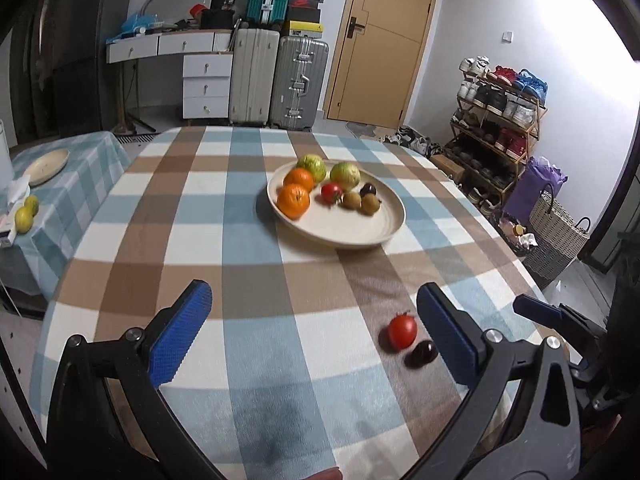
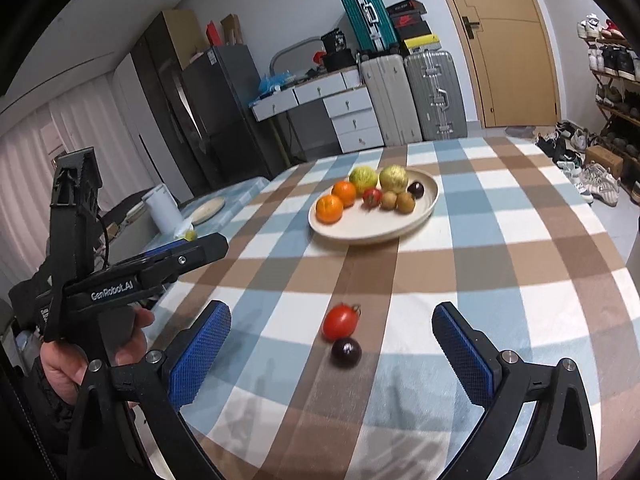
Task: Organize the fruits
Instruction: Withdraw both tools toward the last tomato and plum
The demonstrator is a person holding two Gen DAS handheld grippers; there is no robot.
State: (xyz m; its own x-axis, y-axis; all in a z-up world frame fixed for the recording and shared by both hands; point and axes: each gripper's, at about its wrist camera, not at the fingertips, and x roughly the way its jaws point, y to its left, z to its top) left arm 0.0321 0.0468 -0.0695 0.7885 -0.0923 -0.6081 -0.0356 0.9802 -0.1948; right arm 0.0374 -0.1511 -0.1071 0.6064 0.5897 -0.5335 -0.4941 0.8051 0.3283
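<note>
Small glossy red tomato [image 2: 340, 321] and dark round plum-like fruit [image 2: 346, 353] lie touching on the checked cloth surface [image 2: 500, 280], between my right tongs [image 2: 332, 356], gaping wide, holding nothing; left tongs [image 1: 316, 340] equally wide, empty; I judge pickup comes next: close on one smooth, roll-prone fruit, carry to round cream ceramic plate [image 2: 360, 232] of fruit beyond.

Home rm w/ suitcases [image 1: 276, 80], shoe rack [image 1: 496, 128], fridge [image 2: 216, 120], checked tablecloth [image 1: 200, 220].
</note>
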